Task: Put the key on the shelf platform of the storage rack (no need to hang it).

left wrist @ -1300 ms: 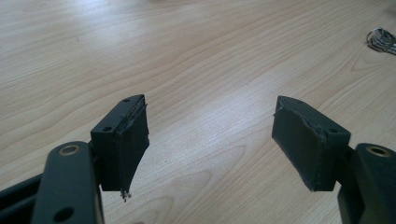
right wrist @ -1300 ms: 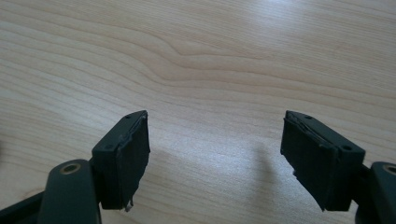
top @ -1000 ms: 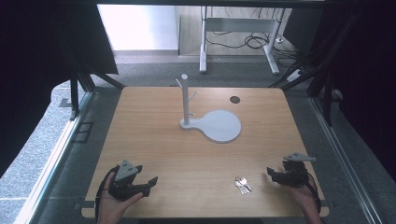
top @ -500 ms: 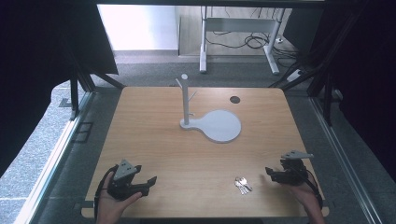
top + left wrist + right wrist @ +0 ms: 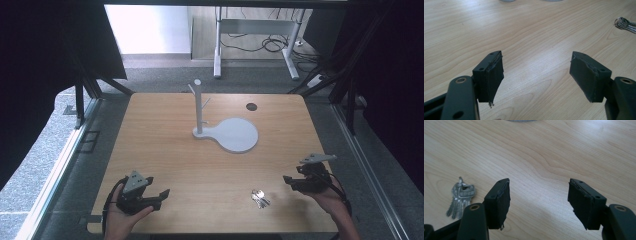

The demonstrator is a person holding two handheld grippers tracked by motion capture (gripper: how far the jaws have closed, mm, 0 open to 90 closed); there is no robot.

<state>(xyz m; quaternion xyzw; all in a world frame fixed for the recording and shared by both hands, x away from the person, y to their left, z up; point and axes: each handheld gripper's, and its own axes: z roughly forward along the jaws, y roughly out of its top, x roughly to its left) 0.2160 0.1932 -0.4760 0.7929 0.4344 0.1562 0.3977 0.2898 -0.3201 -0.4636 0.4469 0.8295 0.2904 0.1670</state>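
Observation:
A bunch of silver keys (image 5: 259, 198) lies flat on the wooden table (image 5: 165, 150) near its front edge; they also lie far right in the left gripper view (image 5: 625, 23). My right gripper (image 5: 289, 182) hovers just right of the keys, pointing left. Its jaws have just been closing, but they still stand apart with only bare wood between them (image 5: 539, 182), and the keys (image 5: 461, 195) lie outside the left jaw. My left gripper (image 5: 159, 197) rests at the front left, open and with nothing between its jaws (image 5: 536, 57). A white stand (image 5: 200, 107) with pegs rises from a round base (image 5: 237, 135) mid-table.
A small dark round hole (image 5: 251, 106) sits in the tabletop at the back right. Beyond the far edge stand the legs of a desk with cables (image 5: 255, 45). Dark curtains hang on both sides.
My right hand has lifted its gripper a little off the table, and its jaws have narrowed. The left gripper and the keys have stayed where they were.

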